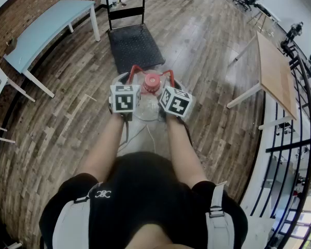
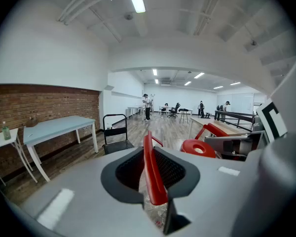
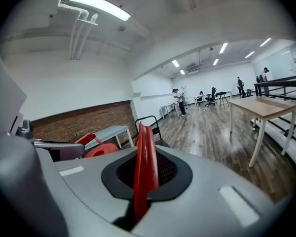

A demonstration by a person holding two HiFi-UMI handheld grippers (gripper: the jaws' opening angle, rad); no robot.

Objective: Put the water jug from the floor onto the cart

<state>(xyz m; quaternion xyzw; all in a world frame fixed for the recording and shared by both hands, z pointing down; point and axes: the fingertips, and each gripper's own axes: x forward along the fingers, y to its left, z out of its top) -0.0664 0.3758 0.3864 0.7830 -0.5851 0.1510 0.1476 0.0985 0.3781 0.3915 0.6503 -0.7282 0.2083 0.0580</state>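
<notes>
A clear water jug (image 1: 147, 100) with a red cap (image 1: 152, 82) hangs in front of me, off the floor, by its two red handles. My left gripper (image 1: 130, 86) is shut on the left handle (image 2: 150, 167), which stands upright between its dark pads (image 2: 123, 174). The right handle (image 3: 145, 157) is pinched in my right gripper (image 1: 169, 87), which is shut on it. From each gripper view the cap (image 2: 198, 148) shows beside the other gripper. The black flat cart (image 1: 133, 48) with an upright push bar stands a short way ahead on the wooden floor.
A long pale blue table (image 1: 46, 22) lines the brick wall at the left. A wooden table (image 1: 274, 69) and a black railing (image 1: 300, 113) are at the right. People and office chairs stand far off at the room's end (image 2: 148, 105). White cables hang below the jug.
</notes>
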